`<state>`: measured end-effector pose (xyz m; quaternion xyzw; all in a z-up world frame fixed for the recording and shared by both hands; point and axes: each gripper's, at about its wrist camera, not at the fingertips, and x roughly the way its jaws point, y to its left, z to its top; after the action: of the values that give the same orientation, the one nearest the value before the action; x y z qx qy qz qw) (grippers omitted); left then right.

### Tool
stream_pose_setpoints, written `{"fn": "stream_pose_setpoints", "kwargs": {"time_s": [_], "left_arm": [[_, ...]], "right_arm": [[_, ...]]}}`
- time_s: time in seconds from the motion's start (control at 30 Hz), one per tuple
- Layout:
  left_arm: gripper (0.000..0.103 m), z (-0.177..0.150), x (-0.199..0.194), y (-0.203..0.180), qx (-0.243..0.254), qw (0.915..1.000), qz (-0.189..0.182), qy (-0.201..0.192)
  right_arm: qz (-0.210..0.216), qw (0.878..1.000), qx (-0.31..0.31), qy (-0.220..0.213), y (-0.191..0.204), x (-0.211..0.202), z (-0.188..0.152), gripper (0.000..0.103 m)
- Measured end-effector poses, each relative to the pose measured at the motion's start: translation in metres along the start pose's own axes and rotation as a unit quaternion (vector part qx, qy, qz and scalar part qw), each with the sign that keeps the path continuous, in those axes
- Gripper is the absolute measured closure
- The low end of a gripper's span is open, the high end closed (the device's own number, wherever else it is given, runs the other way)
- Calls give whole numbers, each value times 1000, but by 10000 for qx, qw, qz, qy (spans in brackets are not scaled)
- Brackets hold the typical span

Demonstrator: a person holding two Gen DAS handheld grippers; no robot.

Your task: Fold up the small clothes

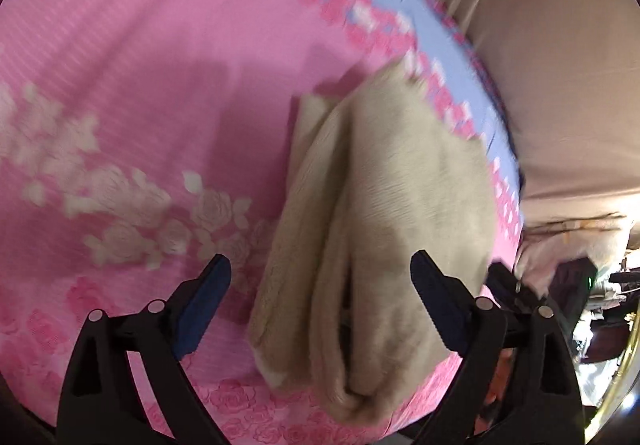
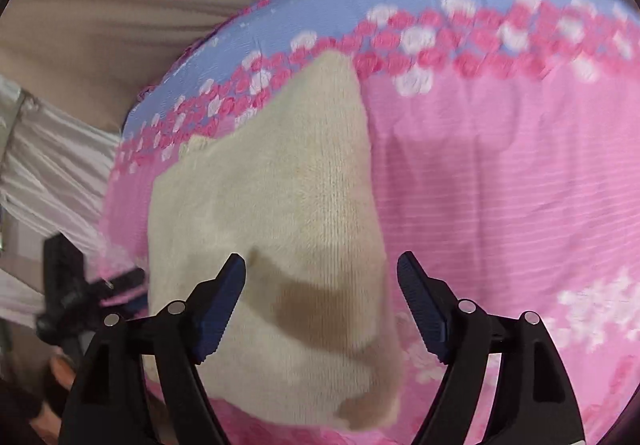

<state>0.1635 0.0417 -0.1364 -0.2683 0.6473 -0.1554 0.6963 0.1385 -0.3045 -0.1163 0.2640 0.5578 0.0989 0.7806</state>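
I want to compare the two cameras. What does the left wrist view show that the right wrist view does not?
Only the left wrist view: the folded edges of the beige cloth, bunched between the open left gripper. Only the right wrist view: the cloth's flat knit top, under the open right gripper, and a white drape. Both: the cloth, the pink sheet with its blue border, and a beige curtain.

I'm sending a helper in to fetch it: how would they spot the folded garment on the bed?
Start from the pink rose-print bedsheet with its blue border along the far edge. Near that border lies the beige knit garment, folded into a thick bundle. It is the only plain, unpatterned fabric lying on the sheet.
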Motion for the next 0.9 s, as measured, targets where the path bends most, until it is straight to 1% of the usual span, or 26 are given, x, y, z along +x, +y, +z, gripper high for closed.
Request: {"fn": "stream_pose_setpoints", "kwargs": {"time_s": [0.07, 0.1, 0.13, 0.17, 0.2, 0.23, 0.27, 0.3, 0.37, 0.4, 0.47, 0.5, 0.53, 0.57, 0.6, 0.63, 0.67, 0.73, 0.8, 0.83, 0.9], "left_arm": [[16, -1, 21, 0, -25, 9996, -77, 269], [17, -1, 25, -1, -42, 9995, -98, 286], [34, -1, 24, -7, 41, 9998, -86, 156], [48, -1, 24, -14, 159, 9994, -250, 189], [54, 0, 24, -25, 261, 9991, -224, 236], [61, 0, 22, -35, 360, 9991, -129, 177], [63, -1, 19, -46, 538, 9984, -134, 142], [65, -4, 14, -63, 791, 9965, -237, 113], [65, -10, 9, -88, 1074, 9933, -422, 88], [65, -15, 7, -102, 1239, 9907, -558, 36], [60, -21, 13, -118, 1381, 9888, -563, -30], [51, -24, 22, -124, 1445, 9885, -446, -72], [45, -27, 33, -128, 1471, 9888, -265, -62], [43, -27, 43, -130, 1436, 9896, -89, -12], [43, -28, 54, -131, 1299, 9914, -42, 118], [41, -28, 59, -129, 1138, 9931, -176, 226], [38, -29, 65, -130, 967, 9946, -278, 272], [24, -30, 68, -130, 884, 9956, -236, 200], [20, -30, 76, -137, 840, 9956, -275, 307], [16, -30, 82, -140, 798, 9957, -276, 370], [9, -30, 93, -140, 760, 9962, -153, 396]], "right_arm": [[222, 9988, 197, 384, -7, 25, -2, 26], [341, 9983, 246, 392, -9, 31, -4, 32], [405, 9986, 207, 268, -7, 29, -7, 47], [465, 9987, 165, 141, -5, 23, -9, 54], [508, 9986, 131, 10, -3, 14, -11, 61], [469, 9988, 9, -147, 2, 1, -14, 63], [424, 9985, -135, -323, 7, -14, -19, 63], [391, 9979, -202, -467, 9, -25, -22, 63], [236, 9963, -240, -794, 5, -57, -31, 63], [164, 9952, -172, -950, -4, -75, -36, 63], [-25, 9943, -46, -1065, -26, -92, -44, 59], [-151, 9945, 16, -1033, -37, -93, -46, 55], [-330, 9951, 162, -918, -53, -89, -50, 52], [-485, 9957, 305, -722, -69, -79, -53, 51], [-620, 9952, 427, -617, -81, -72, -56, 48], [-629, 9944, 552, -648, -90, -70, -60, 47], [-490, 9934, 697, -764, -98, -71, -63, 45], [-262, 9921, 851, -883, -104, -76, -65, 37], [-205, 9933, 730, -867, -104, -78, -63, 36], [-191, 9942, 658, -832, -105, -79, -62, 33], [-41, 9953, 588, -769, -108, -76, -58, 28]]}}
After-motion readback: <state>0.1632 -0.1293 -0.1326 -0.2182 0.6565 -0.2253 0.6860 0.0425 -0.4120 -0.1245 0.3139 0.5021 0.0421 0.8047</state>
